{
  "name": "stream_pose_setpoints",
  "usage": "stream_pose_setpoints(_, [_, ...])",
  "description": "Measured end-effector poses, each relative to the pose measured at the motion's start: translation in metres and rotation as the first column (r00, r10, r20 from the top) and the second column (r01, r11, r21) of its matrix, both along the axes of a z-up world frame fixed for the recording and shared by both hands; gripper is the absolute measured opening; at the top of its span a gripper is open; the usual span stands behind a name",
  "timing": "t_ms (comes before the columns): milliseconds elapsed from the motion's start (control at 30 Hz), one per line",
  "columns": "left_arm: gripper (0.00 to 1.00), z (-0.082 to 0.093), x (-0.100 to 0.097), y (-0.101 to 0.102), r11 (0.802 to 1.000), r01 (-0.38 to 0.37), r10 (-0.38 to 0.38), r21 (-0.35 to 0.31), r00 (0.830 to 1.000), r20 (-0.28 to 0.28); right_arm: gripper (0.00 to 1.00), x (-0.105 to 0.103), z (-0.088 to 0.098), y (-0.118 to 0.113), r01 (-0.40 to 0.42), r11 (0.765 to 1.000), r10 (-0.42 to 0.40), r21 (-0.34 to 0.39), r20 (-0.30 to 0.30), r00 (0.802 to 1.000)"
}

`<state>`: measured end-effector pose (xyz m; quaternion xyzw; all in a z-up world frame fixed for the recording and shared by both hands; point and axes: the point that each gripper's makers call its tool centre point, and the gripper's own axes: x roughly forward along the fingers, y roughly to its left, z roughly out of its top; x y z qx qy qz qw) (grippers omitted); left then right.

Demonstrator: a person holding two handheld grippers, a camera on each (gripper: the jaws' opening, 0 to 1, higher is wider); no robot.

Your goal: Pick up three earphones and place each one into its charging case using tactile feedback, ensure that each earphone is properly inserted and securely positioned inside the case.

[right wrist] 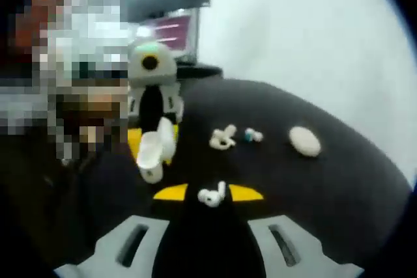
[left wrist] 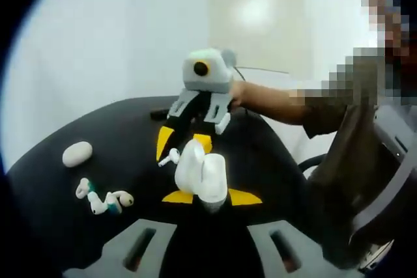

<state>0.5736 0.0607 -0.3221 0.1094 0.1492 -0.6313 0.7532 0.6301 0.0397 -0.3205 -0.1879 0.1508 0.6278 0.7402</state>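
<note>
Jaws of the left gripper [left wrist: 212, 198] are closed on an open white charging case [left wrist: 201, 175], lid up, held above the dark round table [left wrist: 78, 226]. Seen from the right gripper view, that left gripper [right wrist: 151, 140] has the case [right wrist: 155, 151] hanging from its yellow-tipped jaws. The right gripper [right wrist: 210, 193] pinches a single white earphone [right wrist: 212, 195] between its yellow tips, jaws closed on it. In the left gripper view the right gripper [left wrist: 184, 141] comes in from the far side with the earphone [left wrist: 170, 157] just beside the case's upper left edge; whether they touch cannot be told. A person's hand [left wrist: 244, 94] holds that gripper from behind. On the table, well apart from the case, lie two more earphones [left wrist: 103, 198] close together, one with a teal part. Beyond them sits a closed white oval case [left wrist: 77, 153].
</note>
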Motion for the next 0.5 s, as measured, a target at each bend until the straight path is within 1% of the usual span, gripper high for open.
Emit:
stream_pose_setpoints(67, [0.14,0.000,0.000,0.000,1.000,0.001,-0.001,-0.001,1.000,-0.001,0.26,0.003,0.000,-0.001,0.001,1.000,-0.001,-0.002,-0.019,1.000])
stream_pose_setpoints(200, [0.14,0.000,-0.001,-0.001,1.000,0.001,-0.001,-0.001,1.000,-0.002,0.26,0.003,0.001,-0.005,0.077,0.997,-0.076,0.012,-0.075,0.994])
stream_pose_setpoints(233, [0.14,0.000,-0.001,-0.001,1.000,0.001,-0.001,-0.001,1.000,-0.003,0.26,0.003,0.001,-0.006,0.129,0.991,-0.125,0.024,-0.115,0.985])
stream_pose_setpoints(300, [0.14,0.000,-0.001,-0.001,1.000,0.002,-0.002,0.000,1.000,-0.003,0.29,0.002,0.004,-0.007,0.194,0.980,-0.186,0.037,-0.153,0.971])
stream_pose_setpoints(333, [0.14,0.000,-0.001,-0.001,1.000,0.002,-0.002,0.000,1.000,-0.002,0.30,0.003,0.004,-0.007,0.232,0.972,-0.223,0.035,-0.162,0.961])
stream_pose_setpoints(367, [0.14,0.000,-0.001,-0.001,1.000,0.002,-0.002,0.000,1.000,-0.002,0.30,0.004,0.005,-0.007,0.269,0.963,-0.262,0.024,-0.154,0.953])
stream_pose_setpoints(400, [0.14,0.000,-0.001,-0.001,1.000,0.001,-0.001,0.000,1.000,-0.002,0.30,0.005,0.006,-0.008,0.288,0.957,-0.283,0.017,-0.138,0.949])
stream_pose_setpoints(433, [0.14,0.000,-0.001,-0.001,1.000,0.001,-0.001,0.000,1.000,-0.002,0.30,0.006,0.008,-0.008,0.306,0.952,-0.303,0.013,-0.106,0.947])
stream_pose_setpoints(467, [0.14,0.000,-0.001,-0.001,1.000,0.000,0.000,0.000,1.000,-0.002,0.30,0.006,0.012,-0.007,0.334,0.942,-0.331,0.026,-0.092,0.939])
stream_pose_setpoints(500, [0.14,0.000,-0.001,-0.001,1.000,-0.001,0.001,-0.001,1.000,-0.003,0.30,0.003,0.015,-0.006,0.335,0.942,-0.332,0.029,-0.089,0.939])
